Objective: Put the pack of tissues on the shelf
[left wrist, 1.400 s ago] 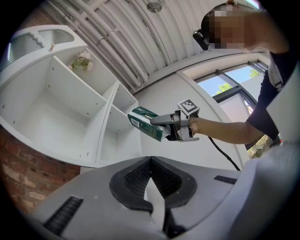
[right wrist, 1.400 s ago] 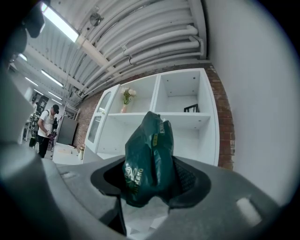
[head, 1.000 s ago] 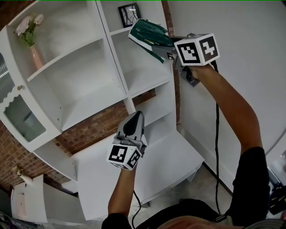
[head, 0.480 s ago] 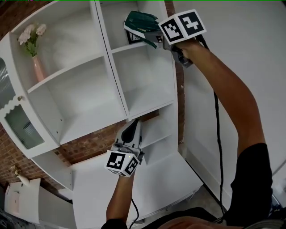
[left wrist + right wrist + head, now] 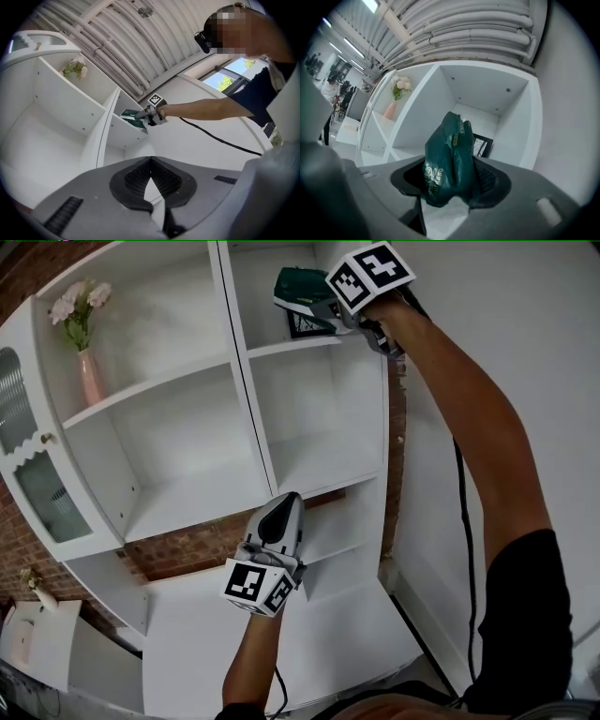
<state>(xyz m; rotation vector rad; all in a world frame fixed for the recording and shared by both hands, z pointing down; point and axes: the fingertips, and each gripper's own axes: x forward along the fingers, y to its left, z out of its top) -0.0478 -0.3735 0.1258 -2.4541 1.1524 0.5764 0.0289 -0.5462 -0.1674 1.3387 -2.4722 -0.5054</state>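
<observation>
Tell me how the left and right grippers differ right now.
The right gripper is shut on the tissue pack; the left gripper is shut, empty. The right is raised at the top shelf; the left hangs low, by the lower shelves. Both carry marker cubes.

Glossy, crinkled plastic pack of tissues [image 5: 447,159]; smooth matt white shelf [image 5: 187,493].
</observation>
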